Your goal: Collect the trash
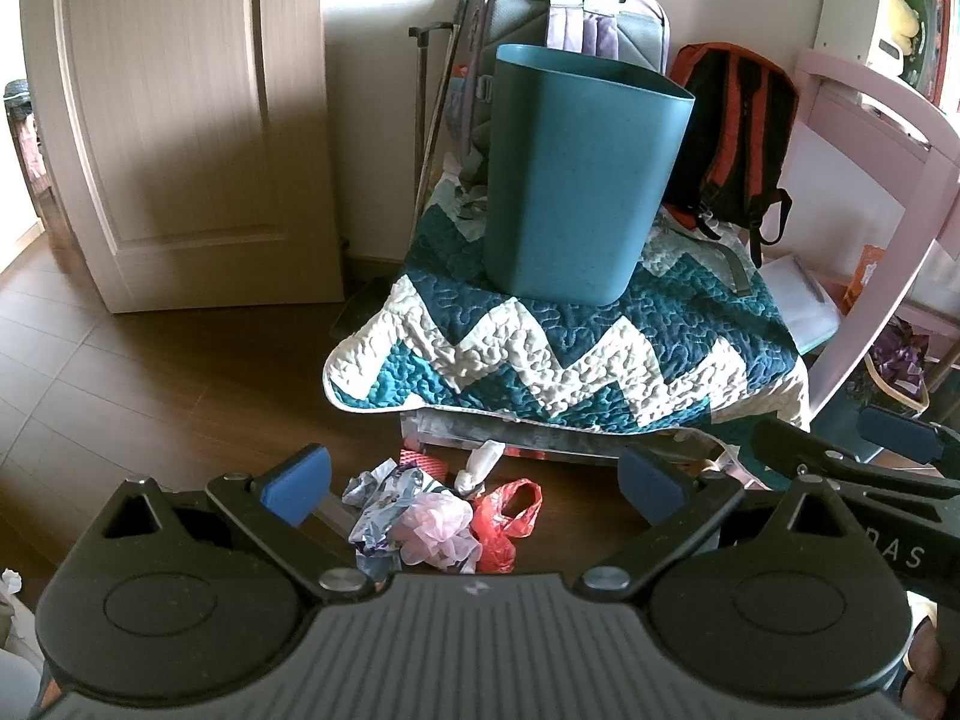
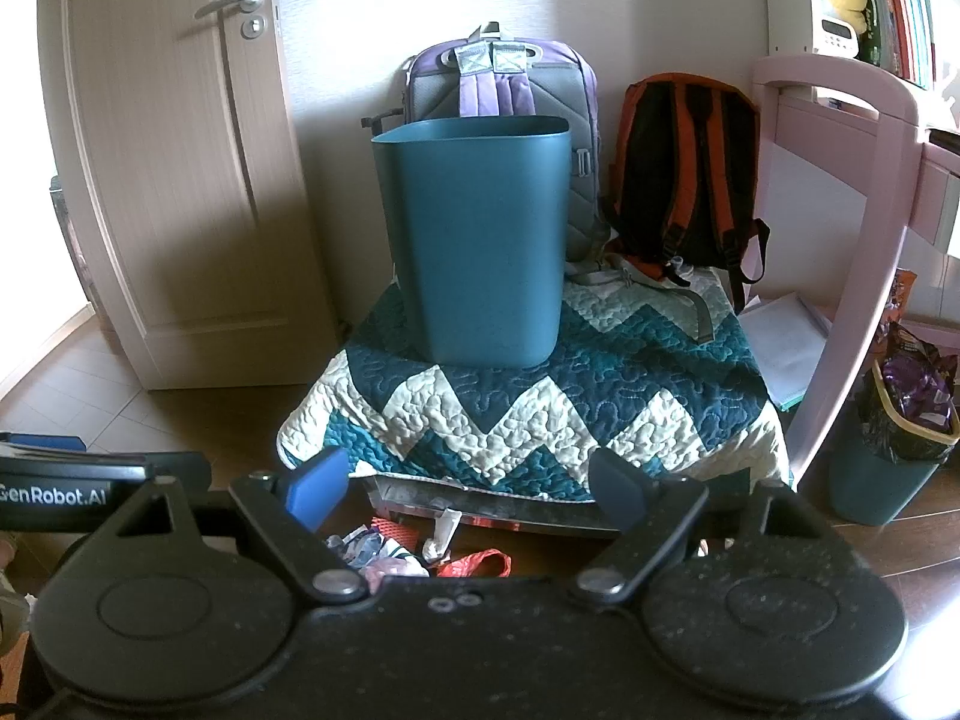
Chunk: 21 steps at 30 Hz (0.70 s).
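Observation:
A teal bin (image 1: pixel 579 174) (image 2: pixel 480 240) stands upright on a zigzag quilt (image 1: pixel 570 348) (image 2: pixel 540 414) draped over a low box. On the wooden floor before the box lies a heap of trash (image 1: pixel 432 516) (image 2: pixel 390 552): crumpled printed wrappers, a pink plastic bag (image 1: pixel 441 531), a red plastic bag (image 1: pixel 504 519) (image 2: pixel 474 564) and a white scrap (image 1: pixel 480 462). My left gripper (image 1: pixel 474 483) hovers open above the heap, nothing between its blue pads. My right gripper (image 2: pixel 468 489) is open too, held just above and behind the heap, which its body partly hides.
A purple backpack (image 2: pixel 498 78) and an orange-black backpack (image 2: pixel 684 168) lean on the wall behind the bin. A closed door (image 1: pixel 168 108) is at the left. A pink desk frame (image 2: pixel 858 240) and a second, full bin (image 2: pixel 894 438) stand at the right.

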### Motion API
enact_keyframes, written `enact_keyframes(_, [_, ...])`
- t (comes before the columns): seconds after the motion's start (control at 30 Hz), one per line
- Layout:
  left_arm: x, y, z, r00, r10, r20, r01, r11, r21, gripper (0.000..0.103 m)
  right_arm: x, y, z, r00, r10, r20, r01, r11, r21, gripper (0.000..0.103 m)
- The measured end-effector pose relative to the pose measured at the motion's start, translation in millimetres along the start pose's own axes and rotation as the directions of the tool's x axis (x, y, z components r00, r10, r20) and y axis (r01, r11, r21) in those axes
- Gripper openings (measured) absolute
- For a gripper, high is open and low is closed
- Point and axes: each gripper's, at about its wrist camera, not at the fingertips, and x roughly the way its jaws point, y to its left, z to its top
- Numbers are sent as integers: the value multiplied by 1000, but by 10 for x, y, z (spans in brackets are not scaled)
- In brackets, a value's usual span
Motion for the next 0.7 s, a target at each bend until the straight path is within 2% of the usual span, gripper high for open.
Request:
enact_keyframes(0.3, [32,-51,-10,1000,-6,-3,6,1000,-4,103,30,-35,12,1000,1,-5,-1,1000,-10,87])
enact_keyframes(0.47, [222,31,48,1000,-21,4,21,1000,-20,103,180,-31,72,1000,18,-2,-18,998,-62,87])
enact_keyframes(0.7, [870,317,247,999,18,-27,-19,999,-37,103,877,-44,125,999,31,-33,-35,990,-134,87])
